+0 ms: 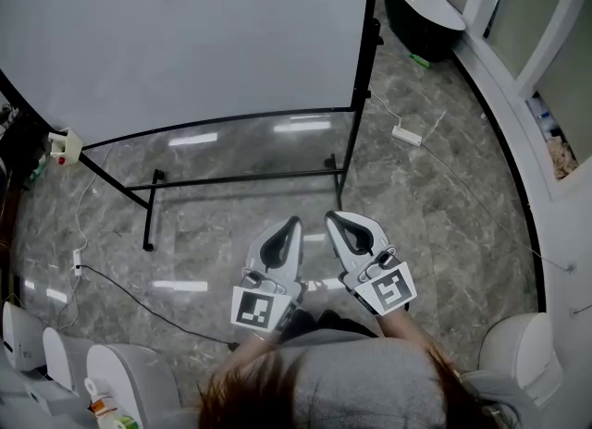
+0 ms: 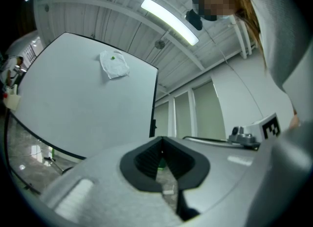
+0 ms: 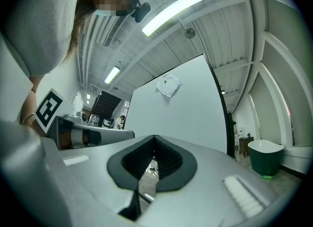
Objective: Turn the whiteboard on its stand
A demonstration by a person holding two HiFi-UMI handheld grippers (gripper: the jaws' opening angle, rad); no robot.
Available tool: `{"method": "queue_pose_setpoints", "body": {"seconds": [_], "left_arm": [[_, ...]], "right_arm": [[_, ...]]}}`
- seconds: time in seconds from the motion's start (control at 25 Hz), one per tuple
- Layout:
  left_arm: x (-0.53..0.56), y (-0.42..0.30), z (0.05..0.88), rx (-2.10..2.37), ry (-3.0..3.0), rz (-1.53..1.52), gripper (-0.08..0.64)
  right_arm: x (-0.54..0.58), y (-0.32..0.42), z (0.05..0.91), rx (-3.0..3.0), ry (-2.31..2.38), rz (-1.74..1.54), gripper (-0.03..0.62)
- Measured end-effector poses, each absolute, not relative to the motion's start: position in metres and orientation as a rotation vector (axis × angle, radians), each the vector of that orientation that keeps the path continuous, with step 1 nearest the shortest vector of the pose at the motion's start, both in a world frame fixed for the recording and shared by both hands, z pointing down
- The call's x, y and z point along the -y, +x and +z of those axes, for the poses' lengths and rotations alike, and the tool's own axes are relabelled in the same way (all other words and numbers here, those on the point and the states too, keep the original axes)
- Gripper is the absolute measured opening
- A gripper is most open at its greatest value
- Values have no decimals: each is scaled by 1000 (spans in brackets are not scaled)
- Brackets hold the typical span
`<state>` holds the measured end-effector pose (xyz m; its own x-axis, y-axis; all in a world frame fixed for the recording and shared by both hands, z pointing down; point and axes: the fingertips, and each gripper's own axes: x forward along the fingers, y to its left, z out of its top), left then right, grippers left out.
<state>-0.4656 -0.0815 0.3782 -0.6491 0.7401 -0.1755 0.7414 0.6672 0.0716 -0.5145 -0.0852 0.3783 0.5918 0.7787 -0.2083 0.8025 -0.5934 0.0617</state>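
The head view looks steeply down from above at the far whiteboard [image 1: 185, 39]. Both gripper views, lower down, tilt upward toward it and the ceiling [image 3: 205, 30]; all three share it.

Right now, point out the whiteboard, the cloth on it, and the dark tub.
whiteboard [image 1: 203, 39]: head view, middle of its white face.
cloth [image 2: 114, 64]: left gripper view, centre of the crumpled cloth.
dark tub [image 1: 427, 34]: head view, its dark outer wall.
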Motion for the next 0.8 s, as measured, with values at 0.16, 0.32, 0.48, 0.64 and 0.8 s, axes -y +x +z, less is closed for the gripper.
{"method": "queue_pose_setpoints", "body": {"seconds": [0.16, 0.32, 0.48, 0.64, 0.8], "left_arm": [[81, -466, 375, -2690, 1206, -38, -3], [81, -469, 375, -2697, 1192, -28, -4], [82, -467, 373, -2694, 1183, -33, -3], [82, -468, 373, -2696, 1174, -35, -3], [81, -466, 371, -2693, 1167, -38, -4]], "right_arm": [[90, -509, 369, -1296, 2652, -242, 2], [91, -508, 368, -1291, 2647, -240, 2], [92, -508, 369, -1303, 2643, -237, 2], [92, -507, 368, -1298, 2636, -231, 2], [91, -506, 369, -1303, 2636, -231, 2]]}}
